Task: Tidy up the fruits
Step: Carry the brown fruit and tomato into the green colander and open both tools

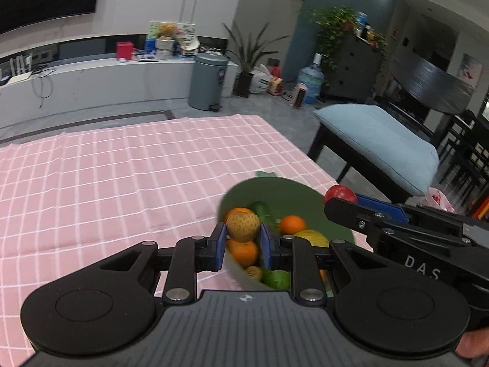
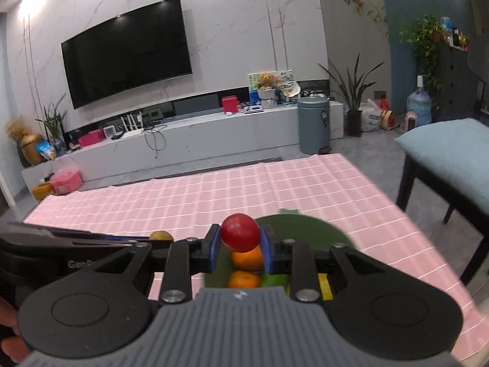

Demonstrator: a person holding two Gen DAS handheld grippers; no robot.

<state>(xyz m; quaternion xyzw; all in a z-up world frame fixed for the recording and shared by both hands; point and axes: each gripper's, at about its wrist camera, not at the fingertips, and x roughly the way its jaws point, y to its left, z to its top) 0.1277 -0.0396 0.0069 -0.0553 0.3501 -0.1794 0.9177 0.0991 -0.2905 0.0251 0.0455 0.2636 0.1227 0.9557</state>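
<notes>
Fruits point(image 1: 243, 252) in bowl point(image 1: 284, 189) on tablecloth point(image 1: 122, 168); bench point(image 1: 379, 143) right.

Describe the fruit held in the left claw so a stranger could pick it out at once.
Find the pink checked tablecloth, then the green bowl of fruit at its right edge. Above the bowl, the left claw grips a round fruit. Its dull, speckled yellow-brown skin sets it apart from the oranges below and the red fruit beside it.

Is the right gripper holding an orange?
No, the right gripper is shut on a red tomato; the oranges lie below it in the green bowl.
</notes>
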